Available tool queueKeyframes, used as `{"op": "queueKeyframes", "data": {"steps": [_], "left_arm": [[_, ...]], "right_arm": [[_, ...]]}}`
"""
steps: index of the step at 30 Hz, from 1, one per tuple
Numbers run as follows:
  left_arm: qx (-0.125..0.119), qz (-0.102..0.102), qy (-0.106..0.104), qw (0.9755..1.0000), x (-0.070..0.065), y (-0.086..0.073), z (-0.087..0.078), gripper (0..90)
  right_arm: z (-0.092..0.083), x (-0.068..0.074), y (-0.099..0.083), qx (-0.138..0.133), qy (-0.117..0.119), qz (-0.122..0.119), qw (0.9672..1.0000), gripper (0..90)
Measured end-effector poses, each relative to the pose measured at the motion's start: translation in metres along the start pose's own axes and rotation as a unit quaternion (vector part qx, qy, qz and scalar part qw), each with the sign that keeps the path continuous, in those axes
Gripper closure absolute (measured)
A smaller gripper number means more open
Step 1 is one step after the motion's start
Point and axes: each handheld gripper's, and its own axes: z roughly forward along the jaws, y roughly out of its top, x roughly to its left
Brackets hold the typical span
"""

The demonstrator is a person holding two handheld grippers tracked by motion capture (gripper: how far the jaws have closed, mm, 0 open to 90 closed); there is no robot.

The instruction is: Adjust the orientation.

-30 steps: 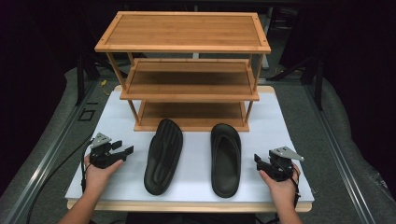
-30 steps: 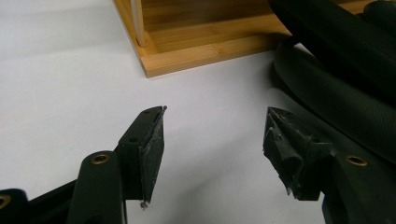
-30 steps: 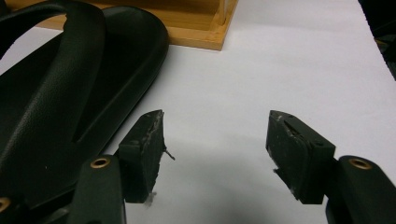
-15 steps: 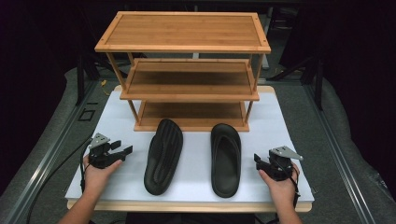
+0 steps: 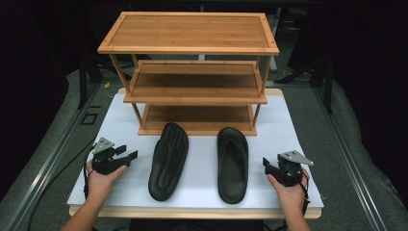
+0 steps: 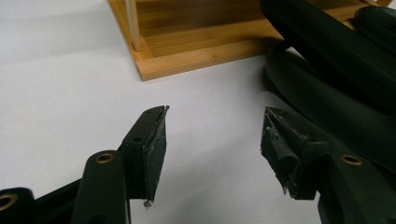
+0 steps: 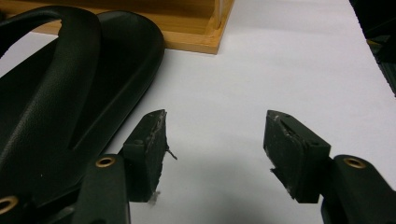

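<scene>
While both sets of fingers gape wide and empty, I see my left gripper (image 5: 126,156) just beside the sole-up black rubber sandal (image 5: 168,160), its long axis running toward the bamboo rack (image 5: 192,126); my right gripper (image 5: 267,165) sits beside the upright black sandal (image 5: 232,163)

Overhead light, white bench (image 5: 298,144) bright, surroundings near black; soft short shadows under shoe rack (image 5: 192,91); gripper views slightly blurred, near fingers (image 6: 152,149) soft

White table top (image 5: 298,130) with wooden rack (image 5: 192,72), two black sandals (image 5: 168,161).
</scene>
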Motion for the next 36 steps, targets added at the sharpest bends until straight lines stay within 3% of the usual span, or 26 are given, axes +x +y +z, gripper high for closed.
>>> {"op": "queueKeyframes", "data": {"steps": [4, 11, 21, 29, 36], "left_arm": [[0.007, 0.008, -0.019, 0.9998, -0.008, 0.000, 0.004, 41.3], [0.026, 0.033, -0.033, 0.9986, -0.024, 0.000, 0.011, 42.5], [0.030, 0.044, -0.049, 0.9974, -0.034, 0.000, 0.015, 42.3], [0.024, 0.047, -0.055, 0.9971, -0.040, 0.002, 0.015, 42.3], [0.016, 0.030, -0.062, 0.9975, -0.042, 0.007, 0.014, 42.5]], "right_arm": [[-0.001, 0.001, 0.000, -0.001, -0.003, -0.003, 1.0000, 39.4], [-0.001, 0.001, 0.001, -0.005, -0.004, -0.006, 1.0000, 39.4], [-0.002, 0.000, 0.001, -0.008, -0.005, -0.002, 0.9999, 38.9], [-0.001, 0.001, 0.001, 0.000, -0.003, -0.006, 1.0000, 38.9], [-0.002, 0.001, 0.001, 0.000, -0.006, -0.004, 1.0000, 38.9]]}}
